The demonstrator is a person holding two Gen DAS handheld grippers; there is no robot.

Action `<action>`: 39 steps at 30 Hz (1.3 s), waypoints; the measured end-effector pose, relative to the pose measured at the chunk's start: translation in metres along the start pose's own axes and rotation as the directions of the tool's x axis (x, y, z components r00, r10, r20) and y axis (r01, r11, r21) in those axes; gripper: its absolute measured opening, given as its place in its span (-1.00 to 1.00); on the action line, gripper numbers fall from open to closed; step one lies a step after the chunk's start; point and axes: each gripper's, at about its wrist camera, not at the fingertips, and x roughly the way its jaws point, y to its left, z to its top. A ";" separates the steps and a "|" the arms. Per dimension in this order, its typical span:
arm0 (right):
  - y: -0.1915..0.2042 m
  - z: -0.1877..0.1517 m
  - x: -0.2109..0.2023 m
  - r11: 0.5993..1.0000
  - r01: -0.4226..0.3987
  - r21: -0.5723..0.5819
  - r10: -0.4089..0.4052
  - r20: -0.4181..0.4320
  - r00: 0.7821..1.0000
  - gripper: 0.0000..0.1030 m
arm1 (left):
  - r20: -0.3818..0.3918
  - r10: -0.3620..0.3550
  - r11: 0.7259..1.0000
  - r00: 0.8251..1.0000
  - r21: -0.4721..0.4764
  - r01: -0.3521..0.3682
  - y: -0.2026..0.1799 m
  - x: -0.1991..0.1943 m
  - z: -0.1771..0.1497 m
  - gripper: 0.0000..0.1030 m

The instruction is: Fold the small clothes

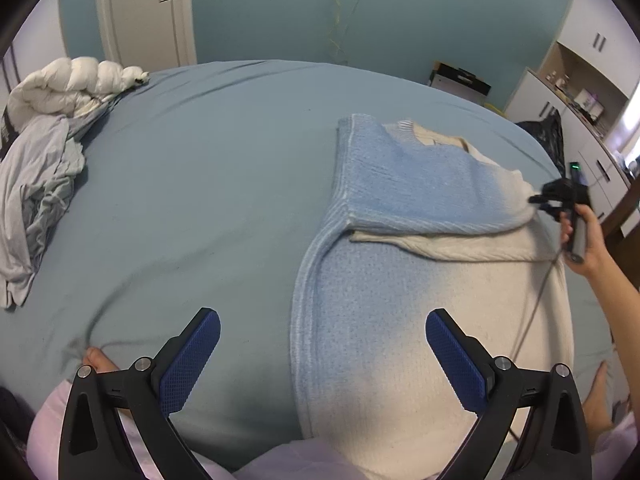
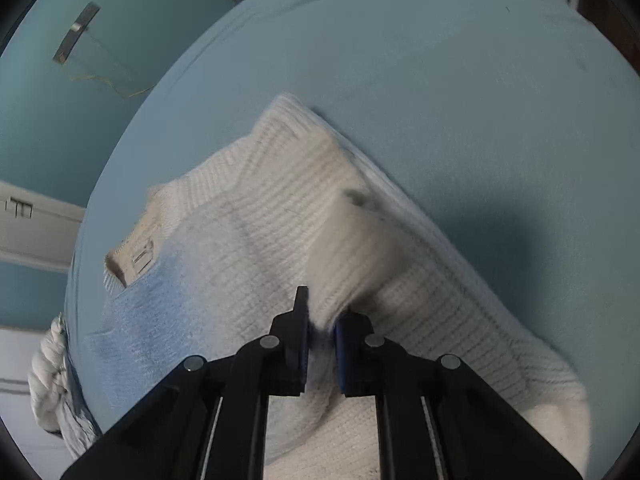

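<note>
Soft indoor light, strong fisheye bend, motion blur on the right wrist view.

We see even, cool light with no harsh glare; a bright patch at the right edge of the left wrist view washes out the cabinets [image 1: 592, 92]. In the right wrist view a dark, soft-edged shadow falls on the bed sheet [image 2: 500, 240] beside the sweater [image 2: 280, 208], whose knit is smeared by motion. Both views curve hard at the rim and darken to black corners.
</note>
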 end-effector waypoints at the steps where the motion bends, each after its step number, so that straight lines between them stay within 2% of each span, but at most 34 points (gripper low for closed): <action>1: 0.003 -0.003 -0.012 1.000 0.006 -0.024 -0.005 0.032 0.999 -0.89 | -0.002 -0.007 1.000 1.000 -0.009 0.007 0.001 -0.001 0.000 1.00; 2: 0.009 -0.008 -0.030 0.998 -0.006 -0.060 0.011 0.074 0.997 -0.90 | -0.002 -0.012 1.000 1.000 -0.020 0.012 0.002 -0.002 0.000 1.00; 6: 0.015 -0.027 -0.096 0.990 -0.080 -0.114 0.096 0.143 0.985 -0.91 | 0.012 -0.029 0.999 1.000 -0.032 0.029 0.001 -0.013 -0.001 1.00; 8: 0.014 -0.036 -0.136 0.978 -0.134 -0.161 0.165 0.203 0.965 -0.91 | 0.020 -0.032 0.999 0.999 -0.024 0.033 -0.001 -0.016 -0.002 1.00; 10: 0.007 -0.049 -0.167 0.969 -0.145 -0.202 0.196 0.262 0.945 -0.91 | 0.026 -0.032 0.999 0.999 -0.011 0.032 -0.005 -0.018 -0.002 1.00; 11: 0.003 -0.055 -0.176 0.967 -0.131 -0.216 0.189 0.276 0.942 -0.91 | 0.025 -0.030 1.000 0.999 -0.004 0.030 -0.007 -0.018 -0.002 1.00; 13: -0.008 -0.064 -0.175 0.966 -0.075 -0.248 0.143 0.269 0.952 -0.89 | 0.021 -0.031 1.000 0.999 0.007 0.030 -0.012 -0.017 -0.002 1.00; 14: -0.014 -0.068 -0.166 0.963 -0.028 -0.266 0.096 0.247 0.964 -0.81 | 0.019 -0.031 0.999 0.999 0.012 0.031 -0.013 -0.017 -0.002 1.00; 16: -0.019 -0.074 -0.136 0.954 0.026 -0.298 0.023 0.159 0.987 -0.68 | 0.022 -0.034 0.999 0.999 0.021 0.034 -0.014 -0.018 -0.002 1.00; 17: -0.024 -0.082 -0.119 0.952 0.042 -0.302 -0.012 0.101 0.995 -0.53 | 0.025 -0.033 0.999 0.999 0.029 0.032 -0.015 -0.019 -0.002 1.00; 19: -0.048 -0.087 -0.102 0.961 0.092 -0.260 -0.101 -0.021 0.995 -0.49 | 0.034 -0.030 0.999 0.999 0.042 0.028 -0.016 -0.020 -0.001 1.00; 20: -0.058 -0.088 -0.104 0.966 0.118 -0.232 -0.128 -0.028 0.991 -0.49 | 0.037 -0.028 0.999 0.999 0.045 0.026 -0.016 -0.020 -0.001 1.00; 22: -0.065 -0.086 -0.119 0.965 0.166 -0.202 -0.165 0.019 0.986 -0.35 | 0.032 -0.033 0.999 0.999 0.044 0.031 -0.016 -0.019 -0.001 1.00; 23: -0.062 -0.087 -0.133 0.961 0.193 -0.196 -0.185 0.062 0.981 0.00 | 0.029 -0.034 0.999 0.999 0.043 0.033 -0.016 -0.018 -0.002 1.00; 24: -0.054 -0.090 -0.143 0.959 0.201 -0.198 -0.185 0.095 0.978 0.27 | 0.024 -0.034 0.999 0.999 0.040 0.033 -0.016 -0.017 -0.002 1.00; 26: -0.033 -0.097 -0.157 0.963 0.163 -0.214 -0.134 0.144 0.981 0.55 | 0.017 -0.034 0.999 0.999 0.037 0.034 -0.016 -0.016 -0.003 1.00; 28: 0.008 -0.111 -0.155 0.958 0.114 -0.262 -0.080 0.137 0.987 0.57 | 0.020 -0.037 0.999 0.999 0.033 0.036 -0.015 -0.017 -0.002 1.00; 30: 0.050 -0.134 -0.144 0.935 0.061 -0.349 -0.034 0.082 0.996 0.57 | 0.021 -0.038 0.999 0.999 0.033 0.038 -0.015 -0.017 -0.002 1.00; 33: 0.113 -0.183 -0.120 0.870 0.051 -0.490 -0.039 0.035 0.999 0.57 | 0.017 -0.039 0.998 0.999 0.041 0.038 -0.016 -0.016 -0.003 1.00; 36: 0.166 -0.243 -0.091 0.785 0.028 -0.619 -0.044 -0.009 0.999 0.57 | 0.015 -0.036 0.998 0.999 0.048 0.035 -0.014 -0.015 -0.005 1.00; 38: 0.189 -0.272 -0.070 0.737 0.026 -0.675 -0.061 -0.028 0.998 0.57 | 0.018 -0.039 0.998 0.999 0.042 0.038 -0.012 -0.016 -0.004 1.00; 39: 0.192 -0.280 -0.061 0.727 0.038 -0.685 -0.081 -0.031 0.996 0.57 | 0.019 -0.043 0.998 0.999 0.038 0.042 -0.011 -0.016 -0.004 1.00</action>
